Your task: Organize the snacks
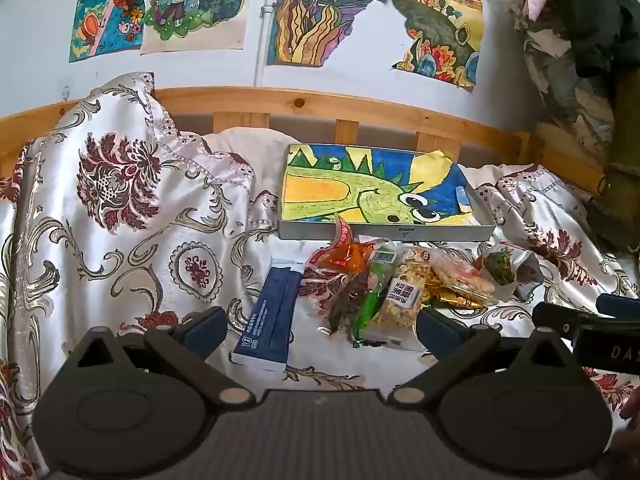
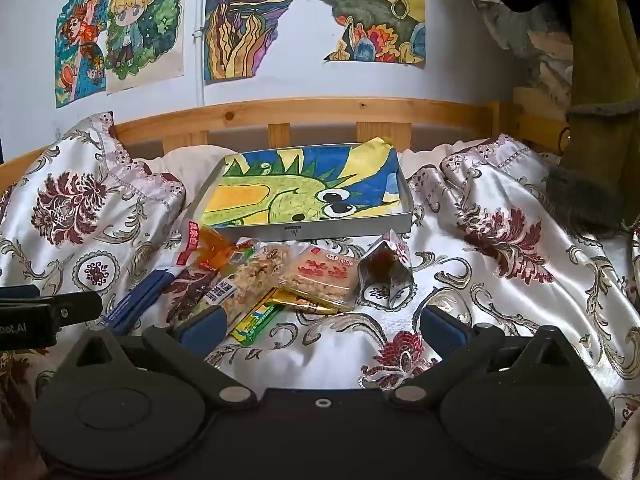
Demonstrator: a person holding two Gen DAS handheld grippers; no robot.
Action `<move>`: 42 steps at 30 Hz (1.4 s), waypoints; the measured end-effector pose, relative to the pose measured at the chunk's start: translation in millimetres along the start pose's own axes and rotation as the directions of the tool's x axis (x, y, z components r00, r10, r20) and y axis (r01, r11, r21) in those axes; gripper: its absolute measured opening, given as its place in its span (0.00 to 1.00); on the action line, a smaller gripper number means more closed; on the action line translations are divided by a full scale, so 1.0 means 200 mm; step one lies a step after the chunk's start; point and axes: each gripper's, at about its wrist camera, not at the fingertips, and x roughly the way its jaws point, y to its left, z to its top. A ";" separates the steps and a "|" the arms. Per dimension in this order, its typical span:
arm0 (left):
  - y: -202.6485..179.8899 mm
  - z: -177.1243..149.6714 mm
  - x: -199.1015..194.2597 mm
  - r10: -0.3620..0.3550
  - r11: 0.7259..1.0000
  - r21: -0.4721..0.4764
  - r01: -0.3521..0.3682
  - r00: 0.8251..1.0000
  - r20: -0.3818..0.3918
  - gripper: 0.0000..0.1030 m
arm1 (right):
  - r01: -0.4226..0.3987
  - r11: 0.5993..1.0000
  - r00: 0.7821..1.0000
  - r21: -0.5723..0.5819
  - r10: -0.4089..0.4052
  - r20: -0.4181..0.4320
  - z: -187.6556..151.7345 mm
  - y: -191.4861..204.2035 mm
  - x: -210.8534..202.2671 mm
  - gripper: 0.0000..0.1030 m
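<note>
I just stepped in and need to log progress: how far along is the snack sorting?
Nothing looks done: the tray holds only its dragon drawing. Nothing is in hand; the left gripper and right gripper are open and empty. All is left: the snack packets and blue box lie on the bedspread.

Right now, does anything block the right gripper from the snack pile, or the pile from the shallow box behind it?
Nothing visible does. The right gripper is open over bare bedspread, short of the snack pile. The box sits just beyond.
</note>
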 end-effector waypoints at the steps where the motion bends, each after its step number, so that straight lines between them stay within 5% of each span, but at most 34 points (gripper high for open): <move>1: 0.00 0.00 0.00 0.000 1.000 0.000 0.000 1.000 0.000 0.99 | 0.000 1.000 1.000 0.000 0.000 0.001 0.00 0.00 0.00 0.99; 42: 0.00 0.00 0.01 -0.001 1.000 -0.003 0.001 1.000 -0.003 0.99 | 0.006 1.000 1.000 -0.003 -0.006 -0.023 0.00 0.00 0.01 0.99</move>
